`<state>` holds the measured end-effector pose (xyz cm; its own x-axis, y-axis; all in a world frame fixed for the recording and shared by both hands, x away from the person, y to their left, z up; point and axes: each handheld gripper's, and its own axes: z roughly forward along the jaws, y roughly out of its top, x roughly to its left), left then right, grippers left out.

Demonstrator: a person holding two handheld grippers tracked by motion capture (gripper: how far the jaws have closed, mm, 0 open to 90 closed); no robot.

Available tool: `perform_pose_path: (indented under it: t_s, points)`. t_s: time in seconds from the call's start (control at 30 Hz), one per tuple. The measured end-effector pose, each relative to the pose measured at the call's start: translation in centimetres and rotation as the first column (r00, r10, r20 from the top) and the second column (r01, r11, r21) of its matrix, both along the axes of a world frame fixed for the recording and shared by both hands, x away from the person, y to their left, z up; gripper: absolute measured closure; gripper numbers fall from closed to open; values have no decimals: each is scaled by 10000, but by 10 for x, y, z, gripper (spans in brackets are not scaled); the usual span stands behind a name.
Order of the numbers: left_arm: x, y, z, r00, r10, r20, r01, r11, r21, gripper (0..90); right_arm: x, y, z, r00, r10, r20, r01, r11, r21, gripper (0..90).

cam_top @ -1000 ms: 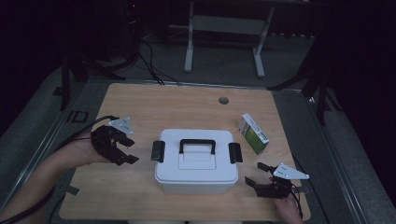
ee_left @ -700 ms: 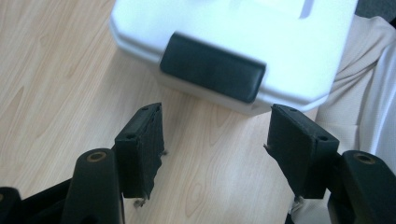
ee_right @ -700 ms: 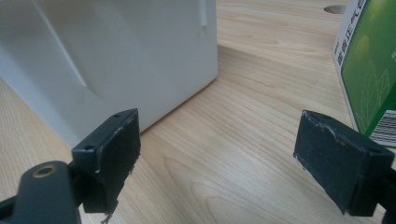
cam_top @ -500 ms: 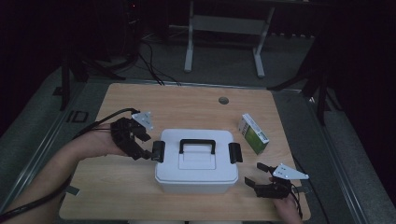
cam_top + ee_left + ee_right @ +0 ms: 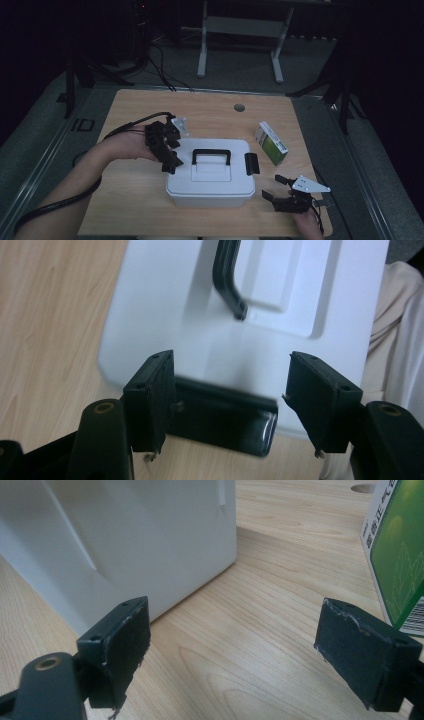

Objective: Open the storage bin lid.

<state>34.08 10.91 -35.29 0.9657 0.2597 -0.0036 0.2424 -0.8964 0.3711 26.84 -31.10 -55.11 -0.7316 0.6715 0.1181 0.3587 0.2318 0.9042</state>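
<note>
A white lidded box with a black handle stands mid-table, a black latch on each end. My left gripper hangs open over the left latch. In the left gripper view that latch lies between the pads, the right pad clear of it, with the lid beyond. Near the front right corner my right gripper rests open and points at the box. In the right gripper view the gripper holds nothing, with the box wall to its left.
A green and white carton lies right of the box and shows at the right edge in the right gripper view. A small round hole sits near the table's far edge. A metal stand's legs rise behind the table.
My left gripper has travelled rightward from the table's left side to the box's left latch. The right gripper has stayed put.
</note>
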Motion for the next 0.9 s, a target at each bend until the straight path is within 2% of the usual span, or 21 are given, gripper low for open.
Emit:
perform_pose_path:
  t_s: [0.37,0.53,0.7,0.9]
  points:
    - [14,-32,-2,9994,-359,-16,359,9992,198,370,0,0,0,10000,30,-4,-30,10000,55,141]
    - [18,-49,-1,9977,-675,-87,679,9962,554,371,0,0,-1,10000,56,-36,-56,10000,47,141]
    - [20,-58,-1,9971,-747,-121,753,9954,588,383,0,-2,-1,10000,57,-51,-56,9999,121,141]
    - [22,-67,-1,9953,-952,-199,966,9916,859,403,0,-1,-1,9999,109,-65,-109,9999,74,141]
